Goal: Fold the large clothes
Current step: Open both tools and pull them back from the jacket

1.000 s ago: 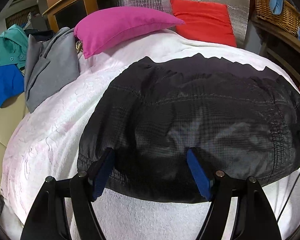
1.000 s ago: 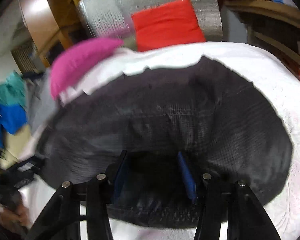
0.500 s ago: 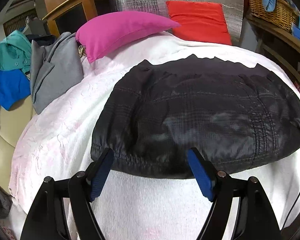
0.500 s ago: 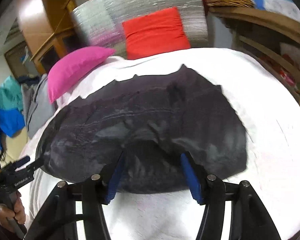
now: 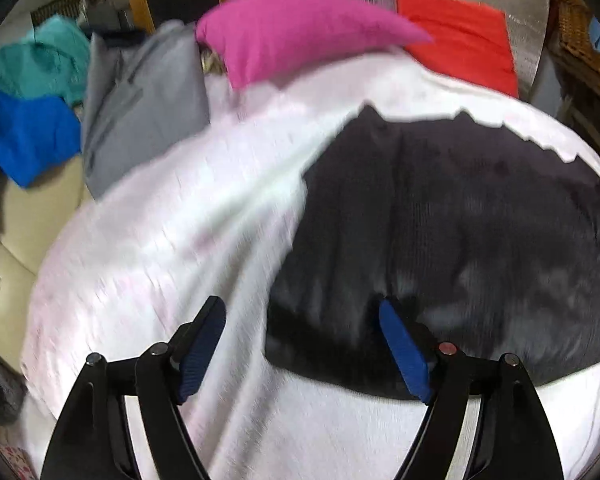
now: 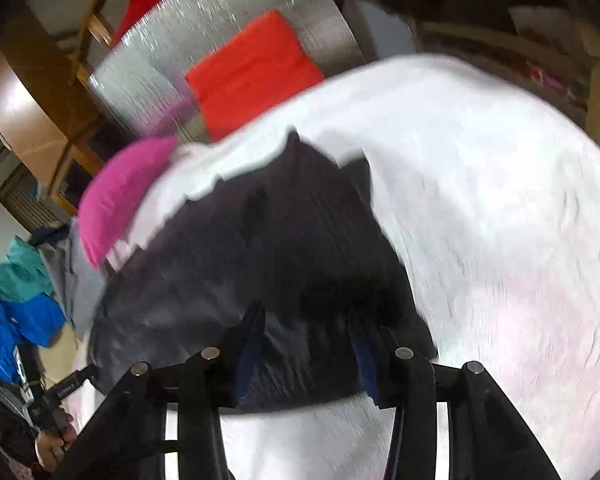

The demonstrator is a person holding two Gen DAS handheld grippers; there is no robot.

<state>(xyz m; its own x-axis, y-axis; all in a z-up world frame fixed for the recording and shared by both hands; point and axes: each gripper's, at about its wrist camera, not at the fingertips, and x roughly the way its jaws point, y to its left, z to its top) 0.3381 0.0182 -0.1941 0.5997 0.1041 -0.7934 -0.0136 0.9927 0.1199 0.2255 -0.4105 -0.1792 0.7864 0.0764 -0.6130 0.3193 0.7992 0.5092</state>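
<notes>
A black quilted garment lies spread flat on the white bedspread. My left gripper hovers open over the garment's near left corner. Its left finger is over bare bedspread and its right finger over the dark cloth. In the right wrist view the garment runs up and to the left. My right gripper is over the near right corner, tilted, and its jaws are closing. Dark cloth shows between the pads, which do not visibly press on it. The picture is blurred.
A pink pillow and a red cushion lie at the head of the bed against a silver panel. Grey, blue and teal clothes are heaped at the left. A wicker basket stands at the right. A hand shows at the lower left.
The left gripper has slid left, so the garment now sits to its right. The right gripper has rolled, moved toward the garment's right corner, and its jaws have narrowed.
</notes>
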